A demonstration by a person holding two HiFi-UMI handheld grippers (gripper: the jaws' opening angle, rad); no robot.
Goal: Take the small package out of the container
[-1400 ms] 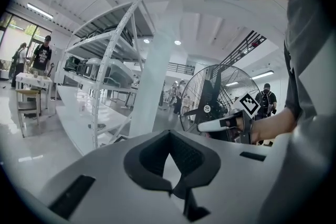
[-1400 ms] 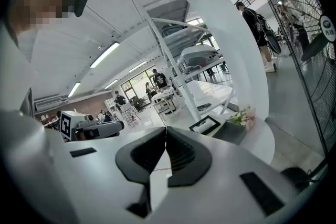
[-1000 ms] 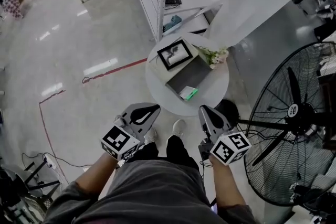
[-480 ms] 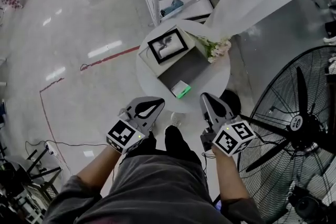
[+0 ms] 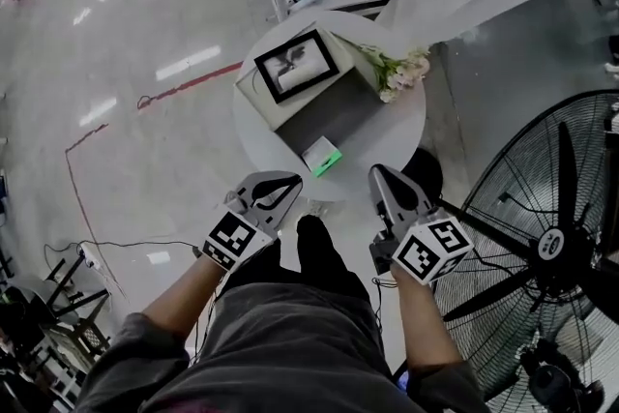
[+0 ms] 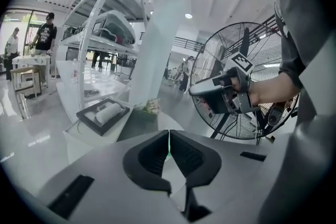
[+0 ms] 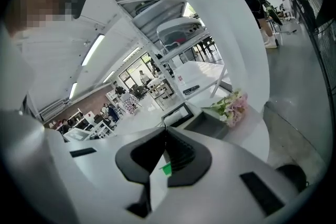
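Package in container, ahead of left gripper, right gripper, jaws closed

You have two grippers low in the frame: one left gripper and one right gripper. Centre frame there is one round table carrying one grey container, one small package, one framed picture and one bunch of flowers. One large fan fills the right edge.
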